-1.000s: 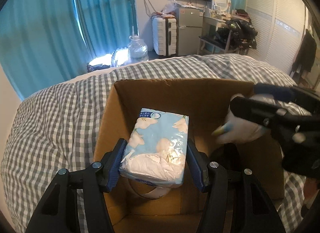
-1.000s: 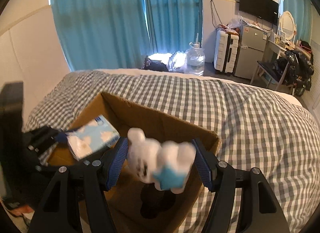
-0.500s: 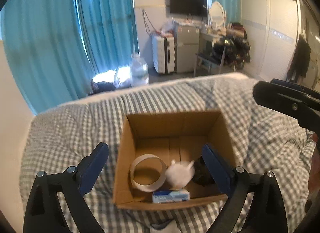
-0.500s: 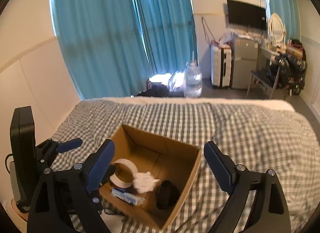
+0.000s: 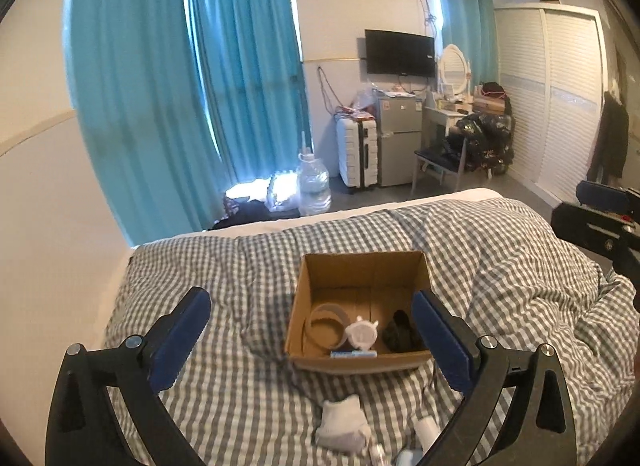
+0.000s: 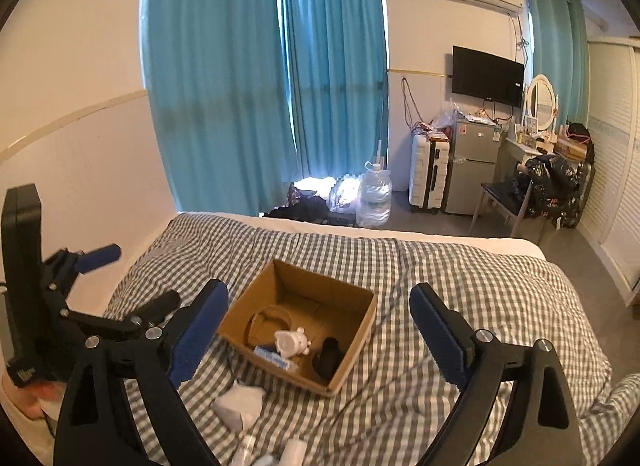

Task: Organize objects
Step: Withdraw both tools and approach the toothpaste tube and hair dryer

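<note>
Cardboard box (image 5: 362, 274) is sitting on the checked duvet (image 5: 240, 266), holding tape ring (image 5: 325, 326), white toy (image 5: 362, 336), tissue pack (image 5: 354, 354), dark item (image 5: 398, 334). You are holding left gripper (image 5: 312, 340) and right gripper (image 6: 318, 332) spread apart, carrying nothing, nearside of it.

The bed (image 5: 248, 266) (covered with a grey checked quilt) is carrying an open cardboard box (image 5: 362, 360) in the middle. Near its front, a white crumpled thing (image 5: 344, 424), perhaps cloth, is lying.
</note>
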A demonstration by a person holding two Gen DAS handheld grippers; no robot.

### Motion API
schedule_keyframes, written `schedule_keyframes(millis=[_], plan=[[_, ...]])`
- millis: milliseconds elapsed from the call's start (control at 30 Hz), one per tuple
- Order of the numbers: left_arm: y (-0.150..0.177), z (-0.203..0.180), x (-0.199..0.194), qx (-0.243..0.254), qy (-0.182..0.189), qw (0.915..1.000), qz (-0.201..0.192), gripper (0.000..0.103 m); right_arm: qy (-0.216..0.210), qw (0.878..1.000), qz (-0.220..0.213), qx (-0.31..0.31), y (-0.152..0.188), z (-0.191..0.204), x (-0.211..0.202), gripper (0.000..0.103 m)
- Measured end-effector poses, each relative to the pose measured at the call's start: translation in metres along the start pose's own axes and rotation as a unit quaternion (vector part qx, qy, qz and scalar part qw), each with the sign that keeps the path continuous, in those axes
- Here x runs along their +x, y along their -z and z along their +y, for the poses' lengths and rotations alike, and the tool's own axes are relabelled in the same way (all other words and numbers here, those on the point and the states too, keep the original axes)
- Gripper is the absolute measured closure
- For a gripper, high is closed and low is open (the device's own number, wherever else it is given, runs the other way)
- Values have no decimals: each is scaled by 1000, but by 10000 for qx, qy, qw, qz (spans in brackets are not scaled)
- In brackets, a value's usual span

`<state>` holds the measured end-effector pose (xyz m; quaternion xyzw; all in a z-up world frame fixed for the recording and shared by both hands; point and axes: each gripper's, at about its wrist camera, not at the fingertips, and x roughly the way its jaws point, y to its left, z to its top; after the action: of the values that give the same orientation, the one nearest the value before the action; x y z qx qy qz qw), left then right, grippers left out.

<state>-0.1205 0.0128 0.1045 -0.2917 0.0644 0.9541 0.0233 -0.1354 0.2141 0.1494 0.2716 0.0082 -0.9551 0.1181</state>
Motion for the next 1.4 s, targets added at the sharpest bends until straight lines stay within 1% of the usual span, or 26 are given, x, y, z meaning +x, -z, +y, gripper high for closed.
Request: schedule_keyframes(millis=[167, 200, 267, 367, 467, 533, 600, 633, 667, 700, 867, 967, 1000, 1067, 1133, 1167, 1267, 1333, 1400], plan=[[25, 11, -18, -221, -120, 9996, 120, 0, -100, 9998, 97, -129, 22, 12, -24, 10], [34, 13, -20, -264, -135, 9994, 152, 0, -108, 9997, 121, -158, 28, 15, -27, 10], [48, 15, -20, -329, -111, 9991, 254, 0, -125, 9995, 193, -236, 41, 20, -29, 10], [76, 16, -13, -451, -4, 9981, 413, 0, -134, 9987, 360, -329, 65, 25, -21, 10], [105, 13, 0, -626, 25, 9961, 620, 0, -113, 9973, 642, -343, 97, 26, -1, 10], [125, 8, 13, -682, -22, 9950, 731, 0, -100, 9958, 854, -325, 120, 26, 15, 10], [139, 2, 26, -613, -176, 9948, 798, 0, -113, 9936, 1091, -282, 144, 24, 33, 10], [149, -3, 37, -554, -356, 9937, 905, 0, -73, 9924, 1197, -285, 156, 24, 43, 10], [155, -6, 44, -520, -462, 9927, 986, 0, -58, 9916, 1260, -304, 164, 22, 48, 10], [160, -9, 49, -492, -493, 9920, 1052, 0, -25, 9898, 1382, -331, 175, 23, 57, 10], [194, -26, 78, -470, -326, 9877, 1456, 0, -83, 9824, 1832, -347, 215, 24, 94, 10], [210, -33, 87, -320, -373, 9860, 1596, 0, -200, 9760, 2144, -331, 239, 26, 113, 10], [220, -34, 91, -265, -373, 9844, 1701, 0, -218, 9741, 2226, -331, 244, 27, 117, 11], [233, -32, 96, -314, -280, 9813, 1878, 0, -229, 9692, 2430, -328, 257, 28, 126, 14], [243, -29, 98, -437, -163, 9776, 2053, 0, -278, 9653, 2576, -332, 268, 28, 131, 21], [247, -27, 99, -483, -154, 9763, 2106, 0, -292, 9633, 2648, -331, 272, 28, 134, 22], [247, -26, 95, -515, -135, 9769, 2072, 0, -271, 9612, 2710, -439, 277, 32, 136, 26], [248, -26, 93, -496, -149, 9768, 2079, 0, -337, 9597, 2744, -511, 278, 35, 137, 33], [249, -27, 92, -462, -157, 9767, 2088, 0, -348, 9572, 2816, -564, 281, 37, 139, 37]])
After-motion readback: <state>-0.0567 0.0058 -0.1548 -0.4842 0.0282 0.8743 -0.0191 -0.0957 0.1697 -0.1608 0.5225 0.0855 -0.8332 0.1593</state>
